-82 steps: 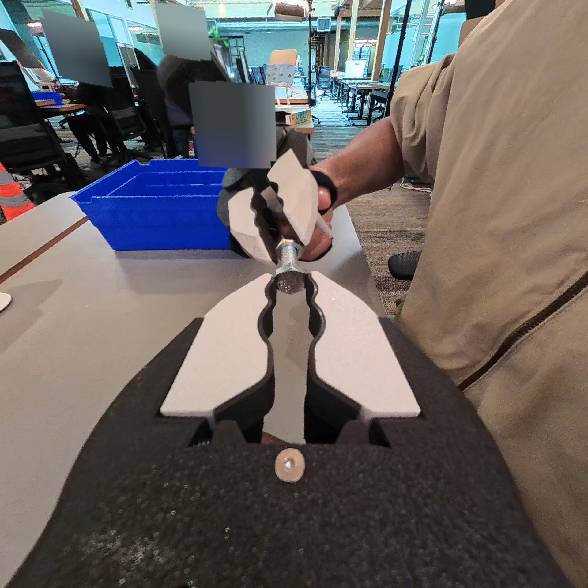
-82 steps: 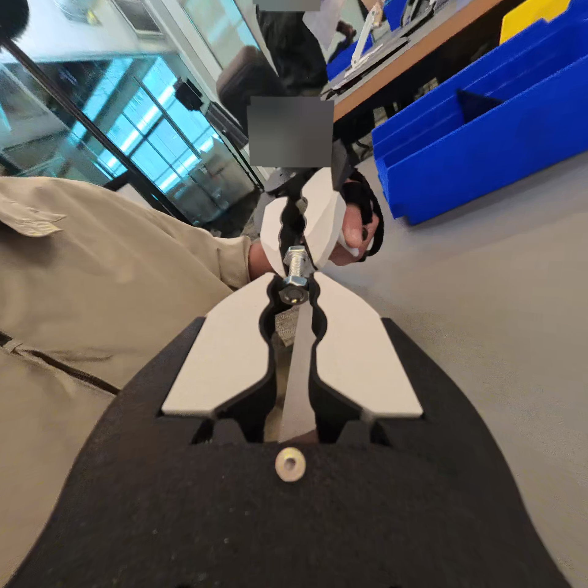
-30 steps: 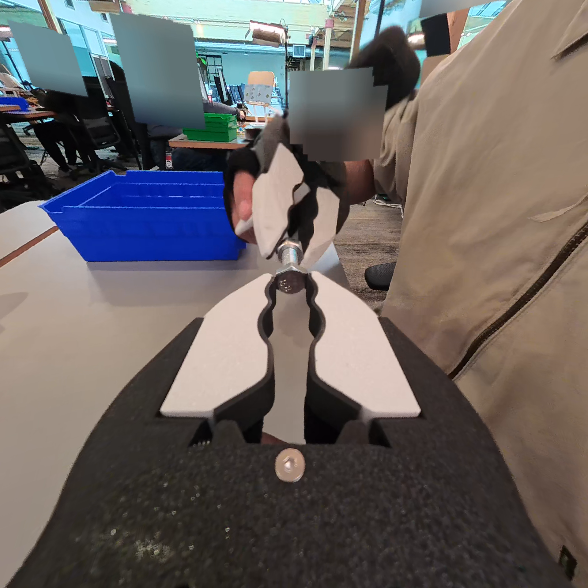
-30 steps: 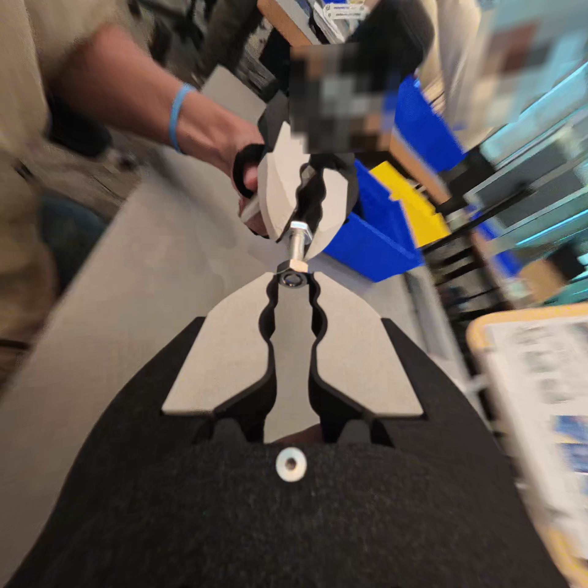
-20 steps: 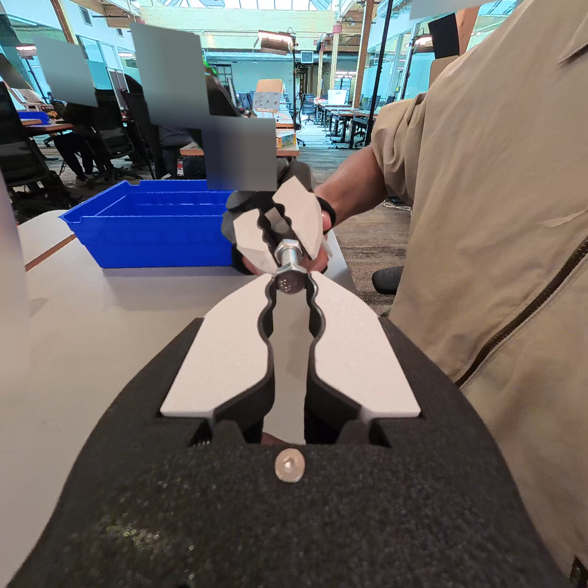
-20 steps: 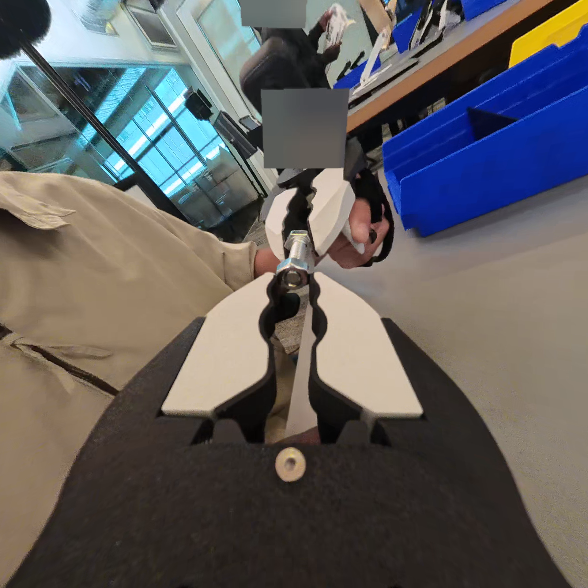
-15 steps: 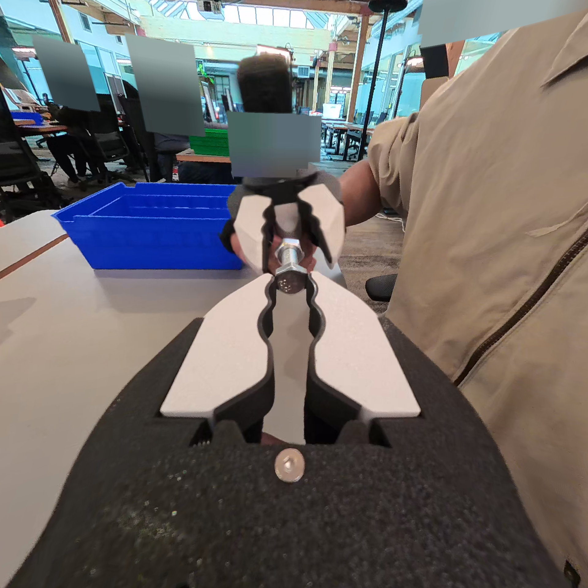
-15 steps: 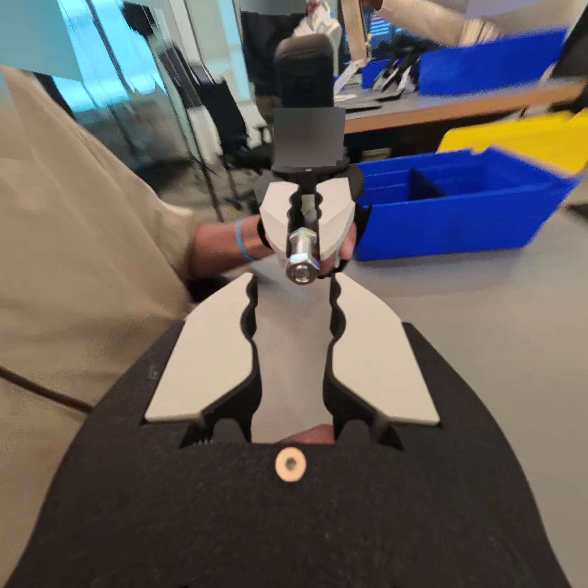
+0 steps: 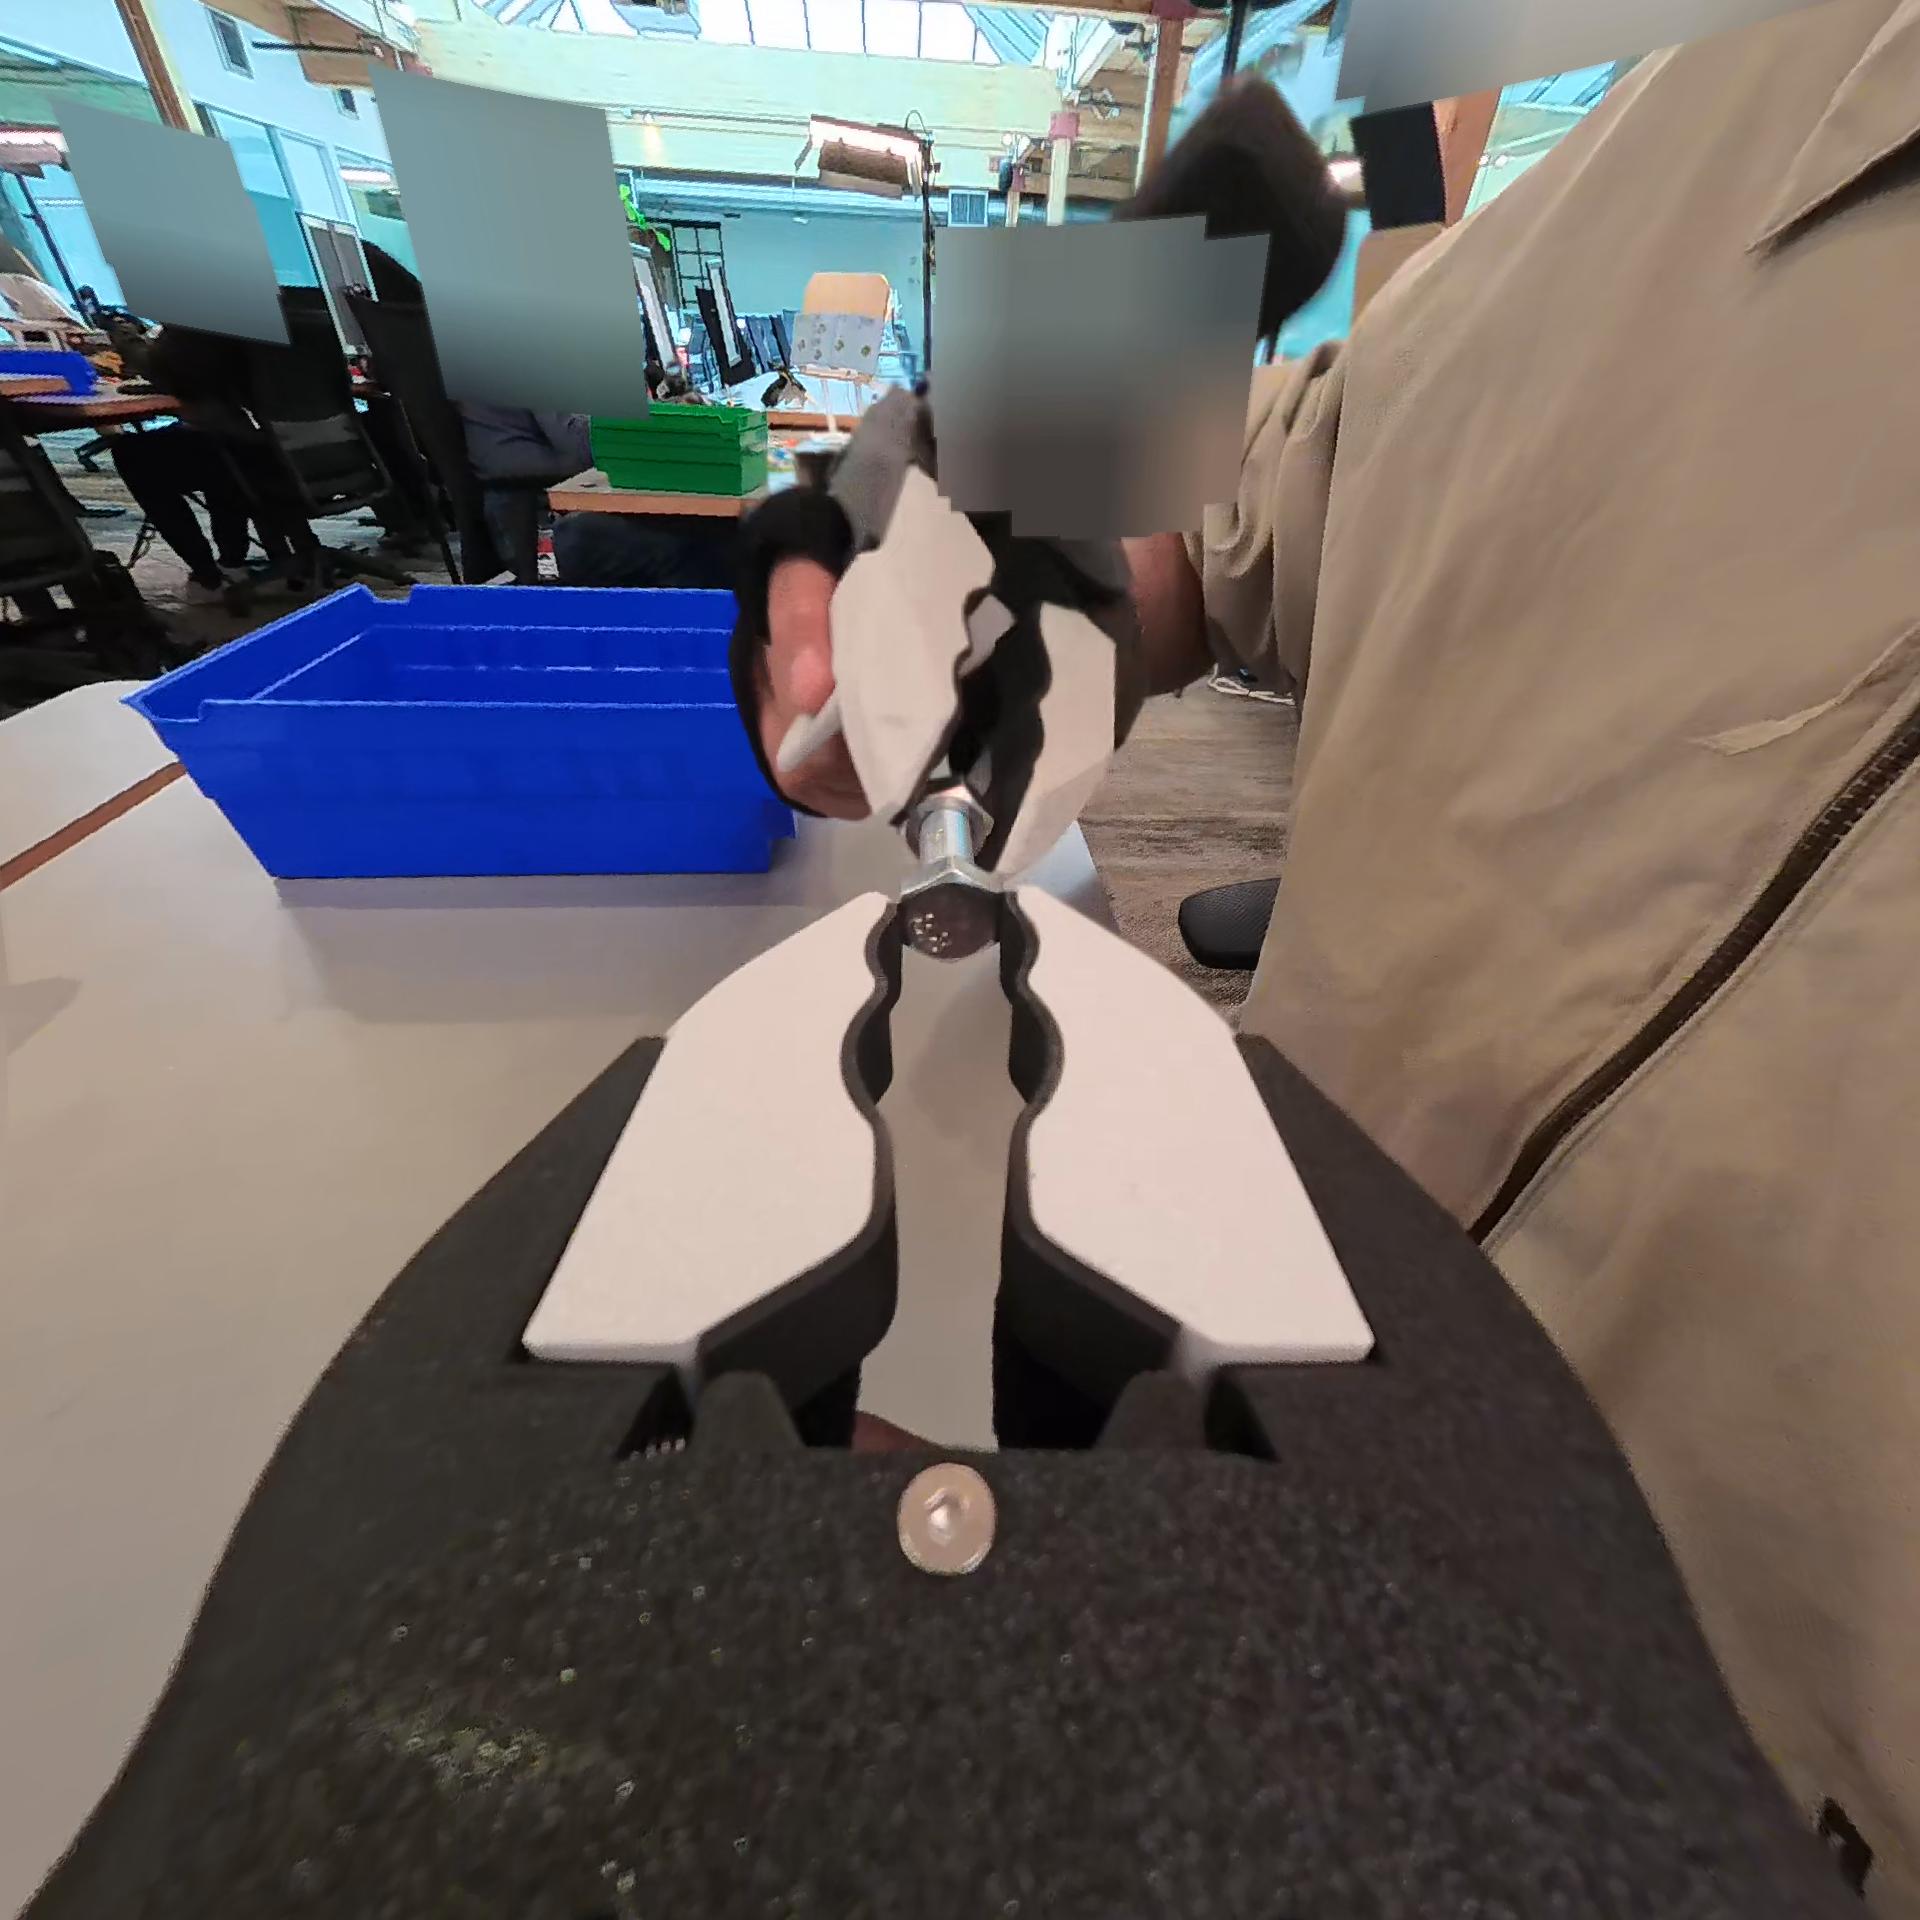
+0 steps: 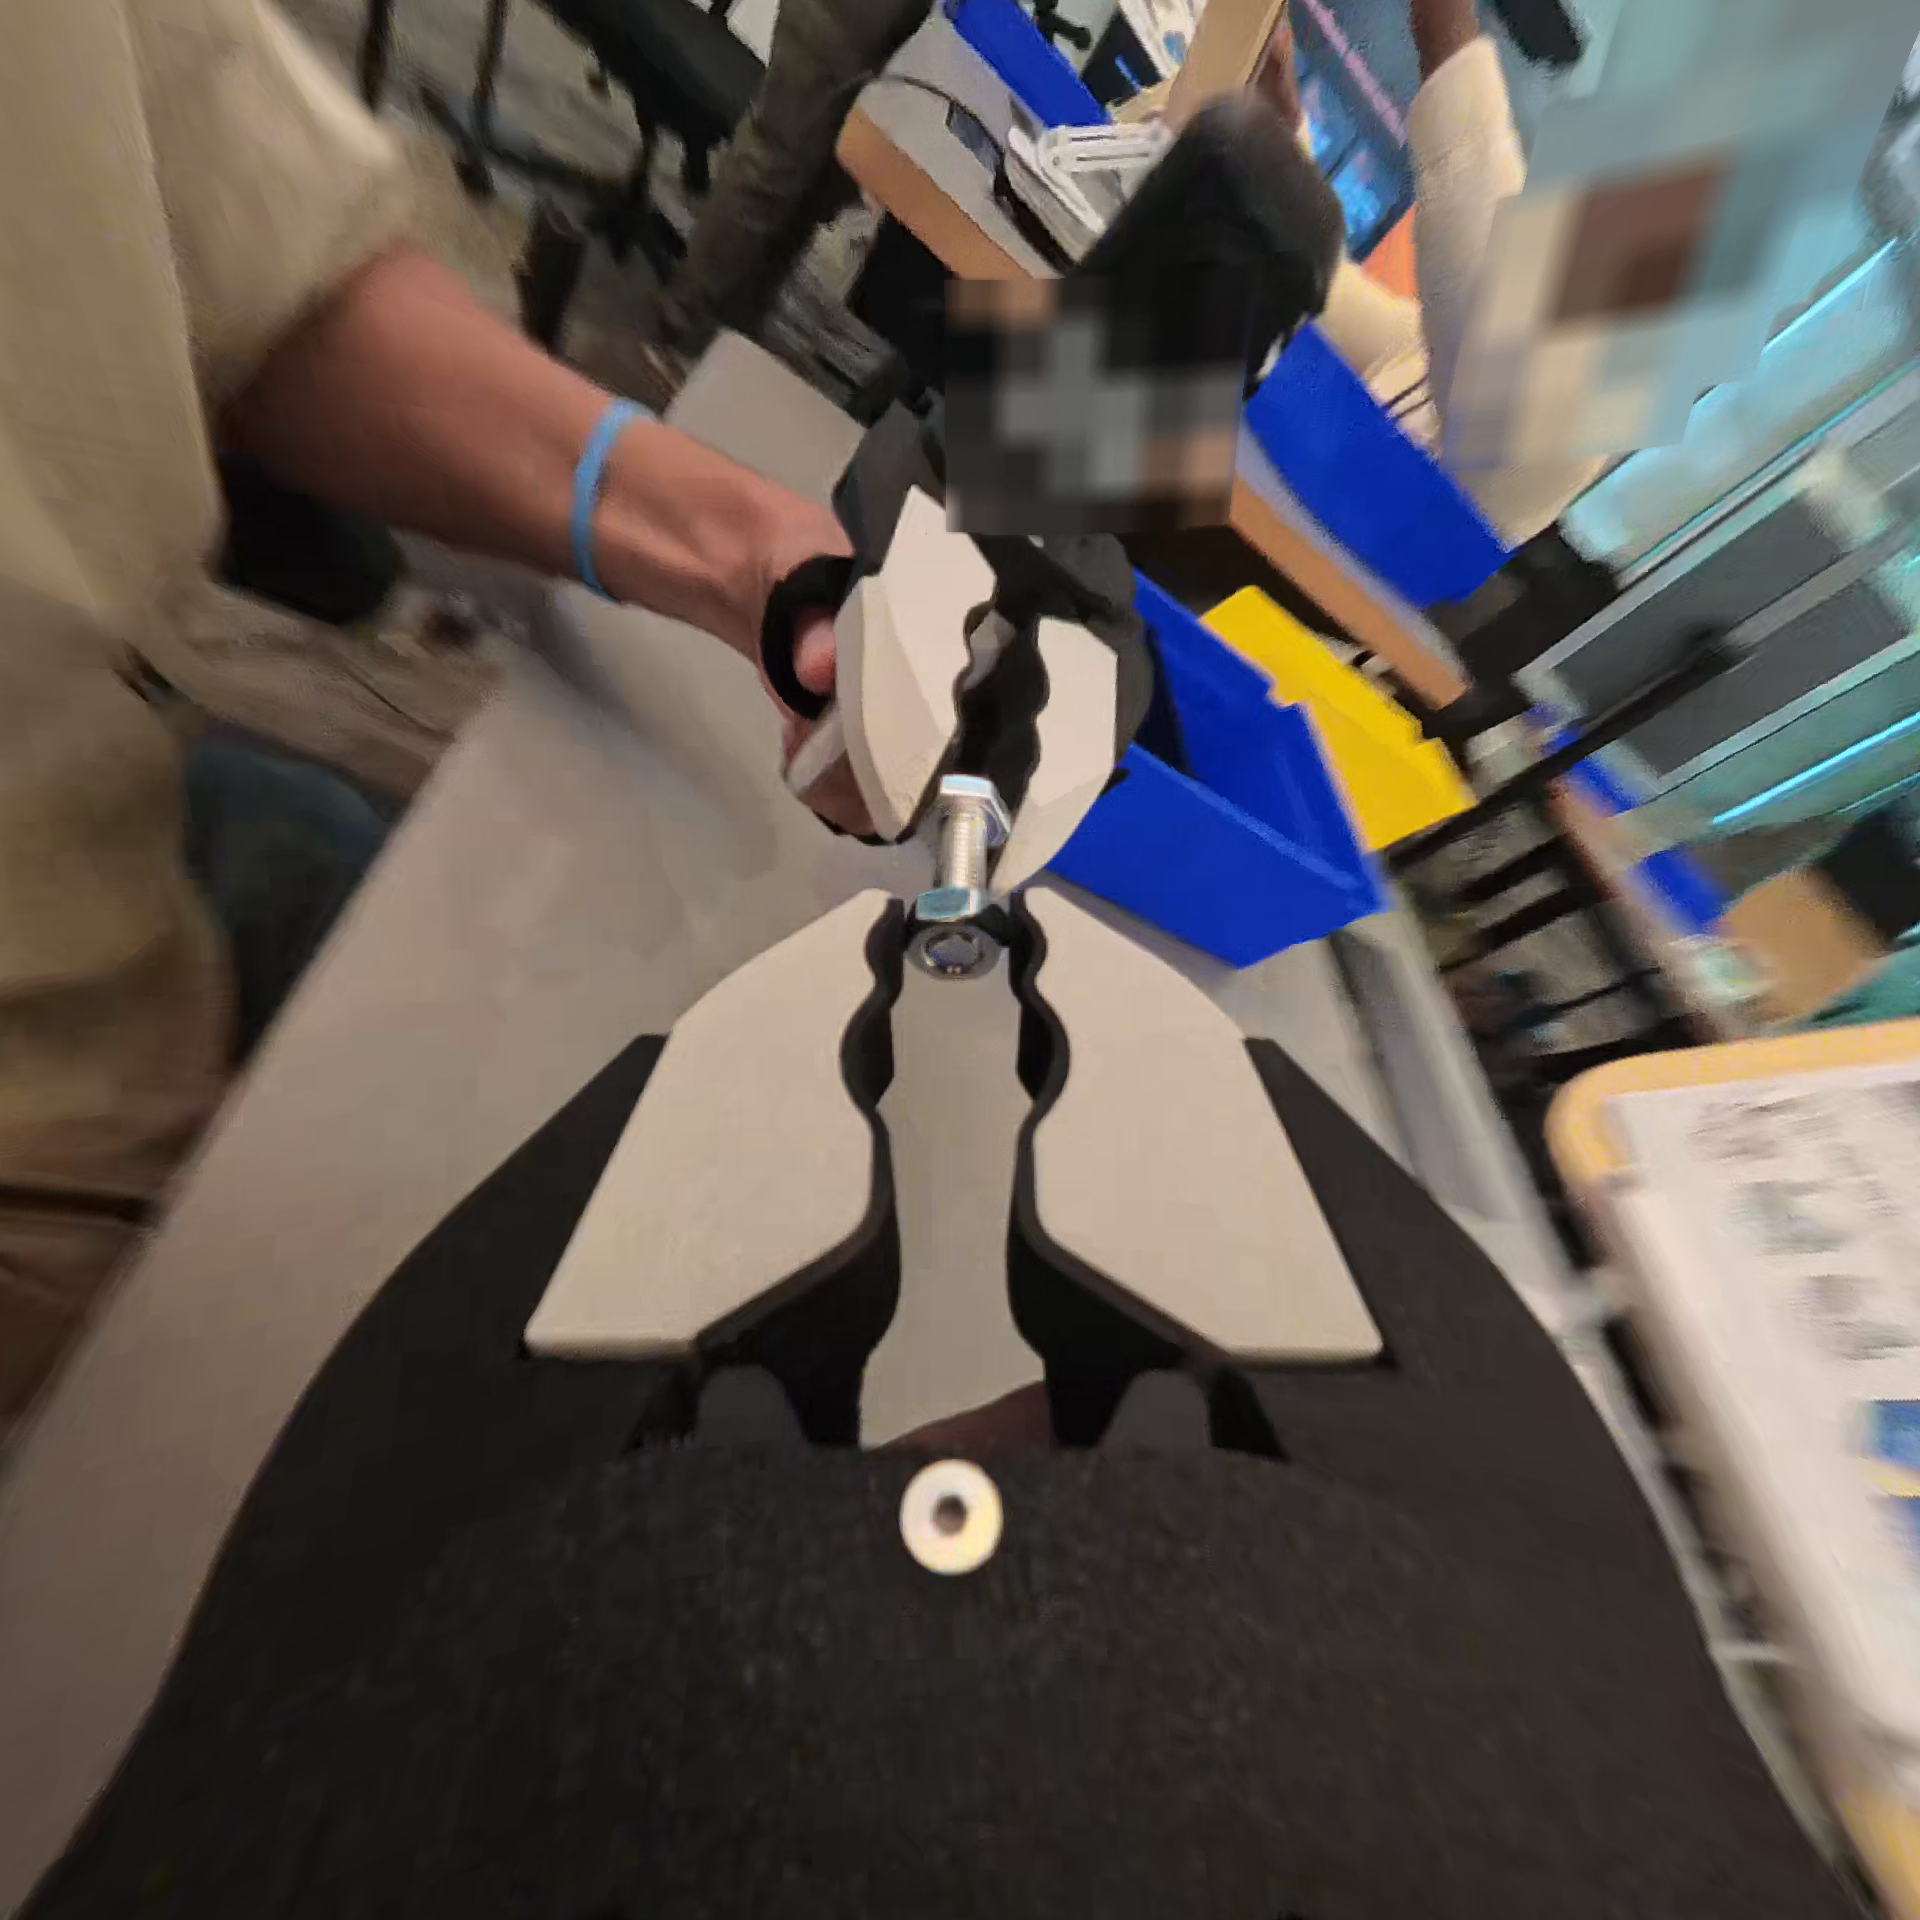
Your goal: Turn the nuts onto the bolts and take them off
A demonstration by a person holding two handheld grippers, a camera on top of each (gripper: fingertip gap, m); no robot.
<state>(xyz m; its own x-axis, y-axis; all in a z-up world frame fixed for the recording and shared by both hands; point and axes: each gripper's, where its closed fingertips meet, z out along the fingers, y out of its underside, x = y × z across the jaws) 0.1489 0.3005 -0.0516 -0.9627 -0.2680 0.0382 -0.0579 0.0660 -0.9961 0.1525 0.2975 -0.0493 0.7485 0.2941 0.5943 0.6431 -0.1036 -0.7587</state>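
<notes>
My left gripper [image 9: 948, 920] is shut on the hex head of a silver bolt [image 9: 943, 928] and holds it above the grey table [image 9: 312, 1039]. The bolt's threaded shaft points away toward my right gripper [image 9: 958, 821], which faces it tip to tip. In the right wrist view, my right gripper [image 10: 951, 935] is shut on the silver nut [image 10: 948, 951], which sits on the bolt's shaft [image 10: 961, 842]. The left gripper [image 10: 971, 795] shows beyond it, holding the bolt's head. The right wrist view is rolled and motion-blurred.
A blue bin [image 9: 468, 748] stands on the table behind the grippers. The person's beige jacket [image 9: 1558, 727] fills the right side. In the right wrist view, a blue bin [image 10: 1195, 852] and a yellow bin [image 10: 1340, 717] lie beyond, and a forearm [image 10: 468, 457] with a blue wristband reaches in.
Half a second ago my right gripper was open and level just off the nut. It has since shut on the nut and rolled round the bolt. My left gripper still holds the bolt head.
</notes>
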